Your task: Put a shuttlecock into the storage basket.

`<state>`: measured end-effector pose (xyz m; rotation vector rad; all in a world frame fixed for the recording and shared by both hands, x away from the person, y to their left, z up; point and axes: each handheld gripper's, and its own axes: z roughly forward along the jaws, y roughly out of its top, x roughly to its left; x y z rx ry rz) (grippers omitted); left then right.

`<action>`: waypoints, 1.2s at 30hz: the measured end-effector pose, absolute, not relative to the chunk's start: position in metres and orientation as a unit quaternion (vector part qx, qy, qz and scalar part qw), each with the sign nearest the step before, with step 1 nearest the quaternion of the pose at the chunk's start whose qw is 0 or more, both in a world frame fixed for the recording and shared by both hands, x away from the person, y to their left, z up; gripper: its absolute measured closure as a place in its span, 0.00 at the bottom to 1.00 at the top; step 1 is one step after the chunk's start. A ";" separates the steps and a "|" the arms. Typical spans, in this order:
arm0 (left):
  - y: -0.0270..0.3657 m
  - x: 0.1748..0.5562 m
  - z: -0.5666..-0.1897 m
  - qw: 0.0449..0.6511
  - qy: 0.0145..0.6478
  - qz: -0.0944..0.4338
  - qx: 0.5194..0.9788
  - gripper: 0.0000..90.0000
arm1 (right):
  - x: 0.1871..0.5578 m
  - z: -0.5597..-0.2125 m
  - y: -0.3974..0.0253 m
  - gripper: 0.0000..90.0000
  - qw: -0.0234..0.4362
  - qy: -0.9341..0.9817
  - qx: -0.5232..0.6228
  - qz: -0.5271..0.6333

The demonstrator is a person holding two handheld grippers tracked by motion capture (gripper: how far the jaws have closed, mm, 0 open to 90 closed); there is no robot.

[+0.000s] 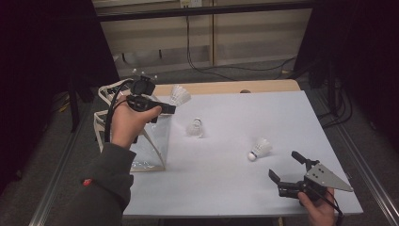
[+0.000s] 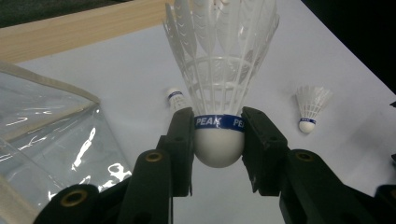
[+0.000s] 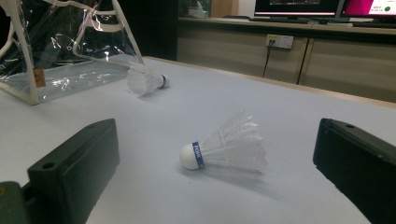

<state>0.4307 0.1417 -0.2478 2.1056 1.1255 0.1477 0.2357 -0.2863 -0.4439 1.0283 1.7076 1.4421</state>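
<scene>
My left gripper (image 2: 218, 140) is shut on the white cork of a feather shuttlecock (image 2: 219, 70) with a blue band, skirt pointing away. In the high view that gripper (image 1: 172, 106) is held up beside the top of a clear plastic bag (image 1: 146, 143), and the held shuttlecock (image 1: 180, 95) sticks out to the right. A second shuttlecock (image 1: 195, 128) lies mid-table. A third shuttlecock (image 1: 260, 149) lies to the right, just ahead of my right gripper (image 1: 284, 165). The right gripper (image 3: 218, 137) is open, and that shuttlecock (image 3: 224, 149) lies between and beyond its jaws, untouched.
A white sheet (image 1: 244, 188) covers the table, with a bare wooden strip (image 1: 226, 87) along the far edge. The clear bag (image 3: 60, 46) stands at the table's left side, near the second shuttlecock (image 3: 144, 80). Cables run on the floor behind the table.
</scene>
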 end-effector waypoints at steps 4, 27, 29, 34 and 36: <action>0.144 0.432 -0.246 0.367 0.441 0.059 0.817 0.73 | 0.236 -0.444 -0.286 0.01 0.334 0.655 0.394 0.552; 0.156 0.440 -0.240 0.369 0.458 0.069 0.806 0.73 | 0.235 -0.443 -0.286 0.01 0.336 0.654 0.393 0.552; 0.158 0.441 -0.239 0.368 0.460 0.073 0.805 0.73 | 0.235 -0.443 -0.286 0.01 0.336 0.654 0.393 0.552; 0.161 0.443 -0.238 0.367 0.466 0.079 0.801 0.73 | 0.235 -0.444 -0.287 0.01 0.336 0.655 0.392 0.552; 0.163 0.444 -0.237 0.365 0.469 0.082 0.800 0.73 | 0.235 -0.443 -0.286 0.01 0.335 0.654 0.394 0.552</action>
